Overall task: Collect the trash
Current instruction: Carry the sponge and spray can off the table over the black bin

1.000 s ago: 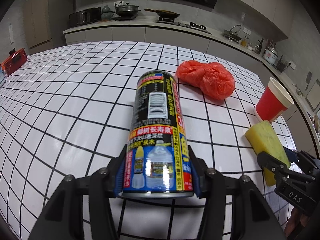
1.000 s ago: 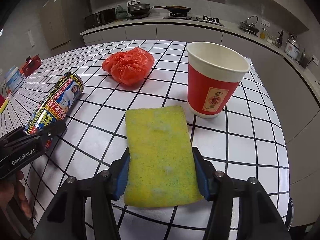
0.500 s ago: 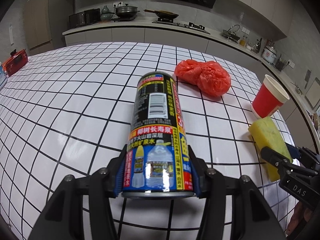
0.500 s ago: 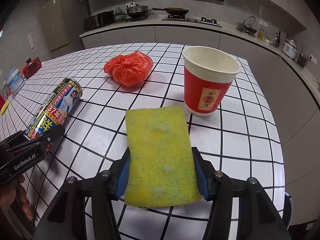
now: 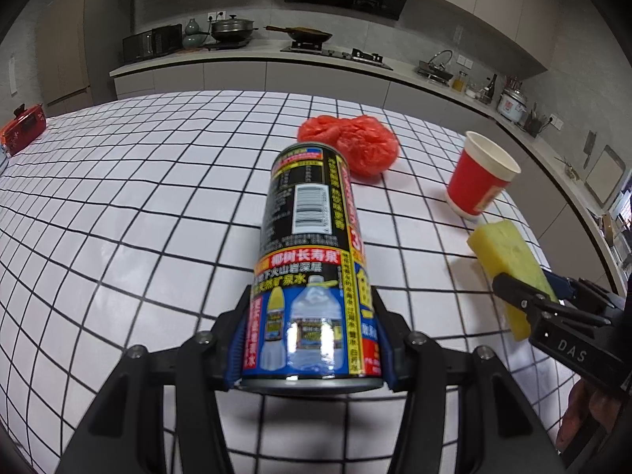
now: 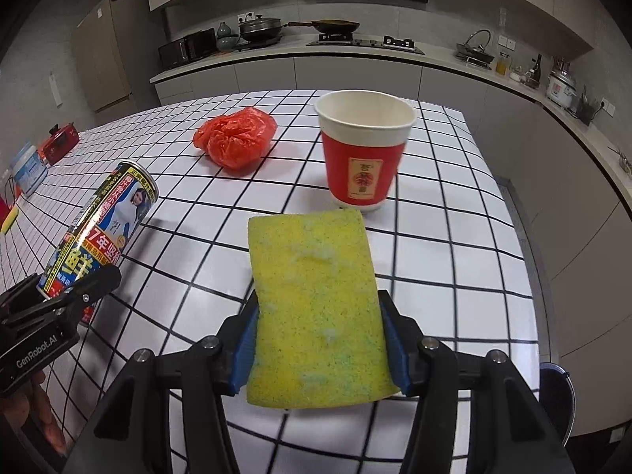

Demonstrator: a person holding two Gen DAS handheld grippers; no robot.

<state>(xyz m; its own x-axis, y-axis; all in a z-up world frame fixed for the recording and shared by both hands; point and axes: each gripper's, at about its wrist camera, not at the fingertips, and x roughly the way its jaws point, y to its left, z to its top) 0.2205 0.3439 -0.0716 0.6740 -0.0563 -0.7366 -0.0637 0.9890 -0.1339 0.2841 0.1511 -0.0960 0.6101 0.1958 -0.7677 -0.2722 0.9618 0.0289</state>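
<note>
Left gripper (image 5: 312,339): squeezes the can (image 5: 312,252).
Right gripper (image 6: 318,339): squeezes the sponge (image 6: 316,308).
Cup (image 6: 365,150): just past the sponge, maybe empty.

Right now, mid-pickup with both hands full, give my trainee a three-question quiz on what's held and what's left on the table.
1. True or false: the left hand-held gripper is clamped on the drink can.
2. What does the right hand-held gripper hold? A) paper cup B) yellow sponge C) plastic bag
3. Name the two pieces of trash that no gripper holds on the checked table.

Key:
1. True; its pads press both sides of the can.
2. B
3. The red paper cup, standing upright, and the crumpled red plastic bag.
</note>
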